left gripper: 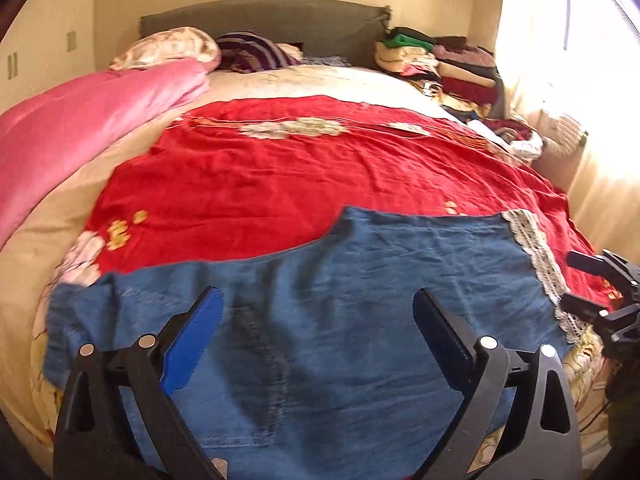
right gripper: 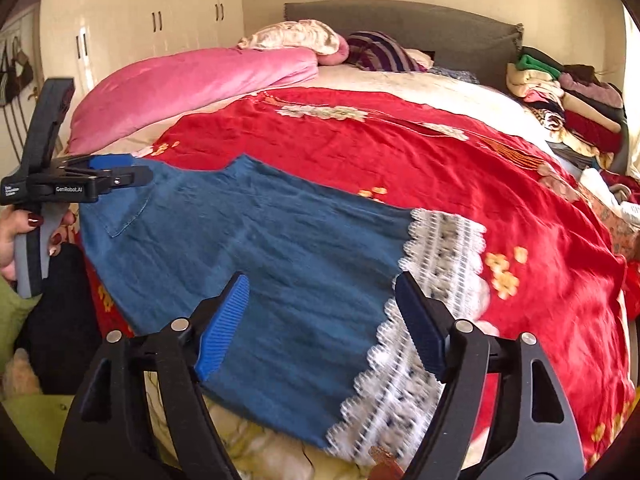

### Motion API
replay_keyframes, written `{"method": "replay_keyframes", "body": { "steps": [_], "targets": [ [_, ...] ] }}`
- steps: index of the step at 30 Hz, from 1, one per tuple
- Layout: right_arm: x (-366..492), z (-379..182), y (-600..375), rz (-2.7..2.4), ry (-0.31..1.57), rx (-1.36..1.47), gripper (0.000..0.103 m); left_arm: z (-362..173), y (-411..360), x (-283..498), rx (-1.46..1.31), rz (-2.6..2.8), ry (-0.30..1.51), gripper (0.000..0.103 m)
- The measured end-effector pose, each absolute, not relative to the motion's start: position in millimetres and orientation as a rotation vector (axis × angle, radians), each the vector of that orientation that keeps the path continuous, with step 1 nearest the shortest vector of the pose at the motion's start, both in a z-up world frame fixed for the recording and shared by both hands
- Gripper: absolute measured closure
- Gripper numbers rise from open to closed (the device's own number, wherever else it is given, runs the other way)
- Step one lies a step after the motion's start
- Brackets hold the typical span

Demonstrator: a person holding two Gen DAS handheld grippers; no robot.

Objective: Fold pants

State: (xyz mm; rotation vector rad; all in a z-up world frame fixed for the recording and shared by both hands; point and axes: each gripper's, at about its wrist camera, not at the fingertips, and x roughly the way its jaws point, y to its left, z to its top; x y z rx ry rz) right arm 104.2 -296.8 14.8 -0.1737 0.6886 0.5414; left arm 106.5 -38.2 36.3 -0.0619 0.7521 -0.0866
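Observation:
Blue denim pants lie flat, folded, on a red floral spread on the bed, with a white lace hem at their right end. My left gripper hovers over the waist end, open, with nothing between its pads. In the right wrist view the same pants stretch from left to the lace hem. My right gripper stands open above that hem end, holding nothing. Each gripper shows in the other's view: the right gripper at the far right edge, the left gripper at the far left, held by a hand.
A pink quilt lies along the bed's left side, with pillows by the grey headboard. A stack of folded clothes fills the back right corner. A bright curtain hangs on the right and a wardrobe stands at the left.

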Motion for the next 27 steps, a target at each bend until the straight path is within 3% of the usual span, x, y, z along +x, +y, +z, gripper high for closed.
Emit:
{"method": "replay_keyframes", "body": {
  "steps": [7,14,17,27],
  "targets": [
    [107,7,-281,0.559,0.708,-0.171,0.032,25,-64,129,-0.015,-0.159,0.802,0.008],
    [115,-15,-284,0.509,0.807,-0.183,0.030,-23,-82,154,0.089,-0.164,0.967,0.007],
    [125,-34,-291,0.470,0.899,-0.165,0.029,-31,-81,151,0.088,-0.164,0.937,0.004],
    [116,-15,-301,0.517,0.826,-0.062,0.024,-14,-77,131,0.046,-0.183,0.884,0.005]
  ]
}}
